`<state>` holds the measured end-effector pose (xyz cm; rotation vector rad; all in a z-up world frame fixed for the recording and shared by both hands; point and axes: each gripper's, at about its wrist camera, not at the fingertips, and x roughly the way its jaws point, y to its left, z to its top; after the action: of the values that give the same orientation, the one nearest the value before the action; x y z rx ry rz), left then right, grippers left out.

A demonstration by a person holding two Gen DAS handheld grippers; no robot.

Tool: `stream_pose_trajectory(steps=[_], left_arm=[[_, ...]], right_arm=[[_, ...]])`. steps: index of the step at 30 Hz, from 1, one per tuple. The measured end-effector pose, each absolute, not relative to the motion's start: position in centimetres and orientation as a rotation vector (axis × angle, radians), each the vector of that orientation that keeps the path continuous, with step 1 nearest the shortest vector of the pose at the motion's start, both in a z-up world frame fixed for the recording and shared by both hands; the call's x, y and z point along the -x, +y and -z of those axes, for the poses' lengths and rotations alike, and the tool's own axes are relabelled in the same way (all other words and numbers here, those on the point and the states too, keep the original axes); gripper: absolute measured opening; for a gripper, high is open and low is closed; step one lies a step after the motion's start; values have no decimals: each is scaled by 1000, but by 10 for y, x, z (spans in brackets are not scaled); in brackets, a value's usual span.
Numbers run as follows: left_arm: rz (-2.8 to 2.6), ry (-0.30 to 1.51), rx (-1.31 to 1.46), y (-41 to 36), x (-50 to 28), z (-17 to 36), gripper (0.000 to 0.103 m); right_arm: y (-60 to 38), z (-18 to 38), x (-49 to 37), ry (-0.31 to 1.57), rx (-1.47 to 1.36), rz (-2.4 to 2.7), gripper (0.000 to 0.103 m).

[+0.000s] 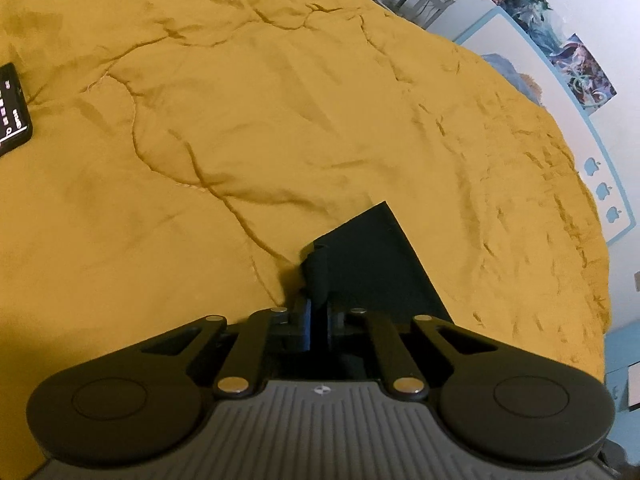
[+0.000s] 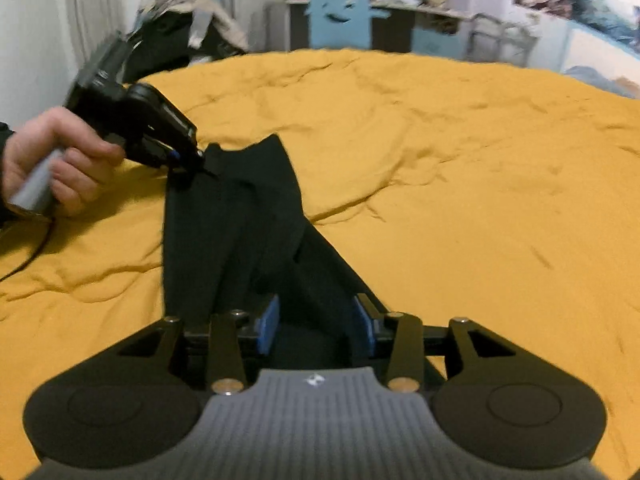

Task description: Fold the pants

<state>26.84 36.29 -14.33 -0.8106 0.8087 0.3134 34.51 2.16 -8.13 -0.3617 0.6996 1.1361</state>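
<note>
The black pants are held up over a mustard-yellow bedspread. In the right wrist view my left gripper, in a bare hand, is shut on one upper corner of the pants. My right gripper has its blue pads apart, with black cloth lying between them; whether they press the cloth is unclear. In the left wrist view my left gripper is shut on a fold of the pants, which hang over the bedspread.
A black phone lies on the bedspread at the far left. Beyond the bed stand a blue smiling-face cutout, a cluttered desk and a pile of clothes. A wall with posters runs along the bed's right side.
</note>
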Motion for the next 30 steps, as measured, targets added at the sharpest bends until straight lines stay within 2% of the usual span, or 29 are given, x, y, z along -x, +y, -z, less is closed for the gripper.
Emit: stream_pose_trajectory(steps=[2,4,5,13,14,15,17,22,30], left_arm=[[-299,803,821,365,-265,145,5],[-286,800,826,366,-262,144,3],[-282,794,829,367,-260,144,3],[-334,659,818,362,-232,132,1],[-336,669,820,363,-232,134,1],[-342,697,812,364,-235,137,1],[-348,726,810,366,-238,141,1],[-352,719,805,366,-237,139,3],[-357,726,779,362,-230,133,8]], right_arm=[[38,92,-353,744,373,-1182,37],[50,97,-358,800,399,-1209,9],[52,95,-359,803,408,-1213,0],[59,71,-386,725,340,-1049,0],[65,76,-388,736,366,-1022,3],[71,82,-387,736,410,-980,15],[74,91,-386,729,479,-863,33],[33,76,-369,694,366,-773,33],[-128,49,-241,648,139,-690,34]])
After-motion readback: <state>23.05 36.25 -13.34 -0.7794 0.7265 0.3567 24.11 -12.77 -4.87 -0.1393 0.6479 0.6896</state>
